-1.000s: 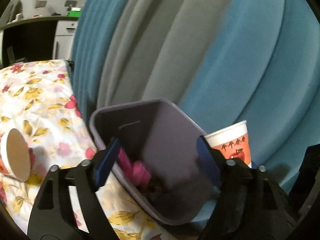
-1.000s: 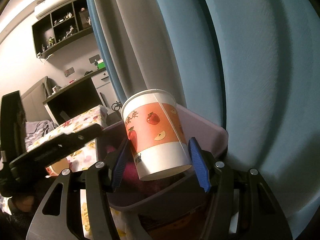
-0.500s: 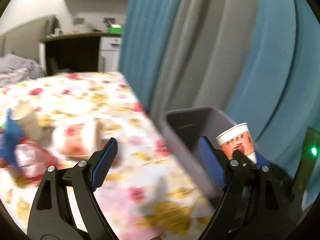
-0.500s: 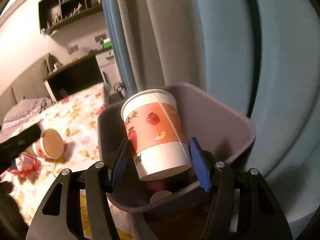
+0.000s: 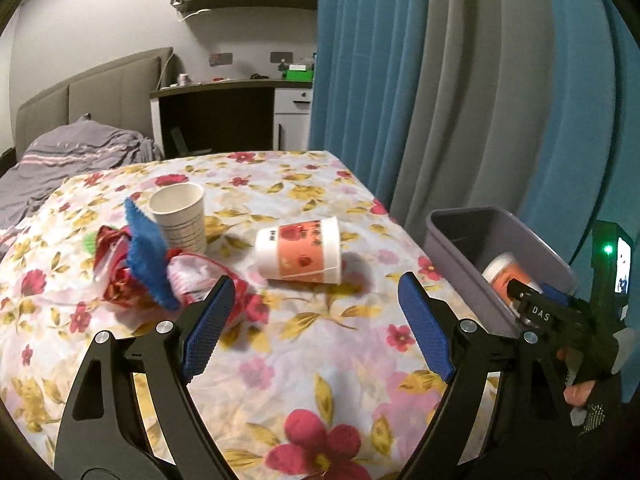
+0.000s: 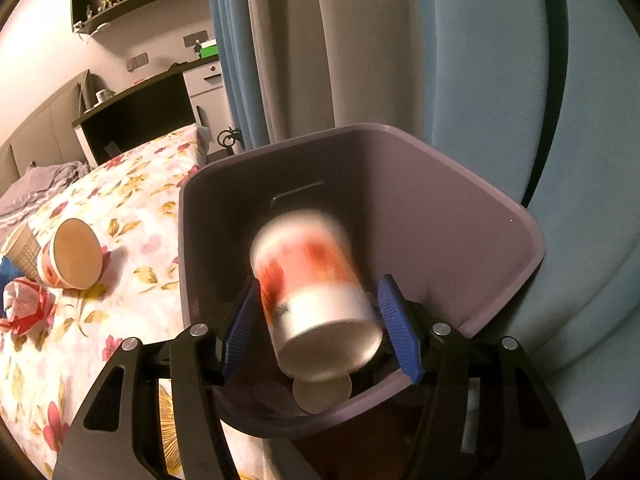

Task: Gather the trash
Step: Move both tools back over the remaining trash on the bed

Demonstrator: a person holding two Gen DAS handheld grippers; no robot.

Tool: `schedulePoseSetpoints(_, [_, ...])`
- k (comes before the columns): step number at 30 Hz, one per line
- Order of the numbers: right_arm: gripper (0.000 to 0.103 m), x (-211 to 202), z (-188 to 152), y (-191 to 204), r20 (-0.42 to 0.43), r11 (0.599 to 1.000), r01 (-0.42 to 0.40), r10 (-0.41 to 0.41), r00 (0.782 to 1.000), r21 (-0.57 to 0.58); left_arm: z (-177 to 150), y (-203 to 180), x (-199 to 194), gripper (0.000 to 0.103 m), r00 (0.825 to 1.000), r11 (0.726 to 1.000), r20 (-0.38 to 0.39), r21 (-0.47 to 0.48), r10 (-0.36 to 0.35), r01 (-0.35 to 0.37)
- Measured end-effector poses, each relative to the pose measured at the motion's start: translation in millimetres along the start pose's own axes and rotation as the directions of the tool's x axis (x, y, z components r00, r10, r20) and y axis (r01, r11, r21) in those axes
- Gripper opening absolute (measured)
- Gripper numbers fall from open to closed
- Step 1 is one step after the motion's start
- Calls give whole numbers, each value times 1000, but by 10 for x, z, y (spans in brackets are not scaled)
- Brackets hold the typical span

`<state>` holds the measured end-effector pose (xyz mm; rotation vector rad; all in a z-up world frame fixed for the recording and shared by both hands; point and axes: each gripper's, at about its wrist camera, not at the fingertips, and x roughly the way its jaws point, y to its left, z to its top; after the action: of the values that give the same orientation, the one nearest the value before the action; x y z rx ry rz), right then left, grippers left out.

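Bin [image 6: 460, 216] sits off the right edge of the worktop [image 5: 304, 360], backed by the blue and grey curtain [image 5: 460, 92]; tight on that side. Near half of the floral cloth in front of the left tool [image 5: 310, 320] is bare, so open room there. Trash is grouped mid-left: apple-print cup [image 5: 300, 256] on its side, striped cup [image 5: 182, 216] upright behind it, red-white wrapper [image 5: 120, 276] with a blue scrap [image 5: 146, 260] over it, touching the striped cup.

Left tool: jaws wide, nothing between them, over the bare cloth with the lying cup beyond the tips.

Right tool [image 6: 316, 320]: over the bin mouth, jaws just been opening. Falling cup [image 6: 316, 288] is between the pads but motion-blurred and tipped; gap shows on both sides, so it is loose, not gripped.

View differences: the right wrist view shows the bin interior, with a pale disc [image 6: 322, 394] at the bottom under the cup, and the lying cup's open mouth. The left wrist view shows the far worktop edge, the bed [image 5: 68, 160] and desk [image 5: 224, 112] behind, plus the right tool's body with a green light and a hand [image 5: 584, 396] on it beside the bin.

Versus a second ago: the left view was on the bin and curtain, now on the worktop. The cup was sharp and clamped above the bin rim, now lower and blurred.
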<state>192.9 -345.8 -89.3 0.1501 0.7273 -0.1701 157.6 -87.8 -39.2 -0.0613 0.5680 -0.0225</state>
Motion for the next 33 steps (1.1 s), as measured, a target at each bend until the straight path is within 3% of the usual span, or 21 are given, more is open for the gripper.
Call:
schedulePoseSetpoints(2, [67, 2, -3, 20, -2, 1000, 1, -1, 1000, 3, 0, 44, -36, 82, 1000, 1000, 6, -8, 3, -3])
schedulePoseSetpoints(6, [68, -86, -8, 49, 17, 1000, 11, -11, 1000, -2, -7, 91, -75, 82, 1000, 1000, 15, -19, 18, -18])
schedulePoseSetpoints(16, [72, -664, -36, 181, 159, 1000, 4, -2, 987, -9, -58, 338, -188, 82, 999, 997, 16, -59, 41, -40])
schedulePoseSetpoints(24, [74, -1041, -141, 614, 215, 993, -96, 109, 971, -72, -188, 861, -382, 82, 991, 986, 11, -109, 130, -128])
schedulePoseSetpoints(33, [74, -1120, -368, 1349, 172, 959, -211, 244, 954, -189, -306, 1554, -671, 82, 966, 949, 9, -191, 257, -251])
